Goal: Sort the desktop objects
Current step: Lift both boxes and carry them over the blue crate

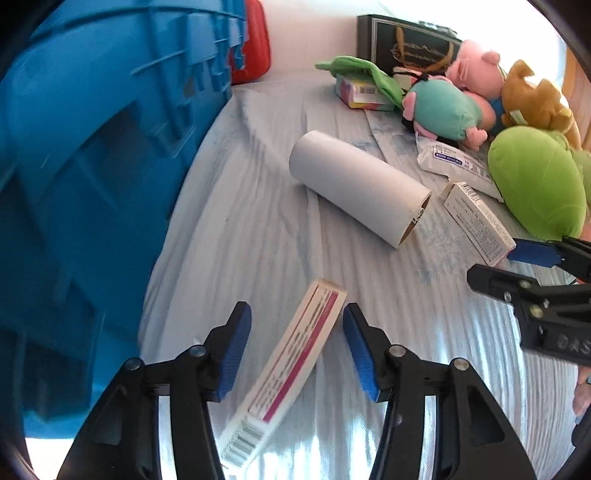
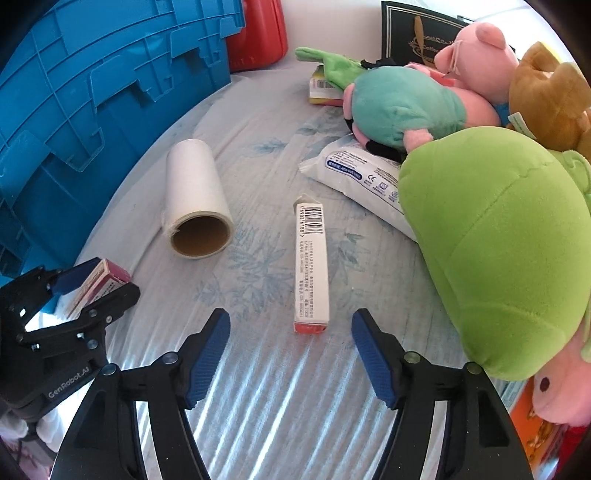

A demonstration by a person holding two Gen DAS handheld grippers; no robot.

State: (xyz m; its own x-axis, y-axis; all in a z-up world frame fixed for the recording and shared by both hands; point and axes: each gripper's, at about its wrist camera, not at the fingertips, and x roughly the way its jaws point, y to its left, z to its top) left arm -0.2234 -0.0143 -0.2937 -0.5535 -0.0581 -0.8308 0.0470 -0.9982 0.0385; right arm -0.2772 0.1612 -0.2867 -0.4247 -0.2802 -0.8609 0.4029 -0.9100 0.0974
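Both grippers stand open, pads touching nothing. Between the left gripper (image 1: 297, 347) fingers lies a long white cardboard box with a magenta stripe (image 1: 291, 365); a slim white barcoded carton (image 2: 311, 266) lies at twelve o'clock of the right gripper (image 2: 290, 354). Beyond: white paper roll (image 2: 195, 195), blue plastic crate (image 2: 92, 103) at ten o'clock, green plush toy (image 2: 506, 240) at two.

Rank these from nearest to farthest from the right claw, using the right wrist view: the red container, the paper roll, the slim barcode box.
1. Slim barcode box: just ahead of the right claw, between its fingers' lines.
2. Paper roll: farther, ahead left.
3. Red container: far back, beside the blue crate.
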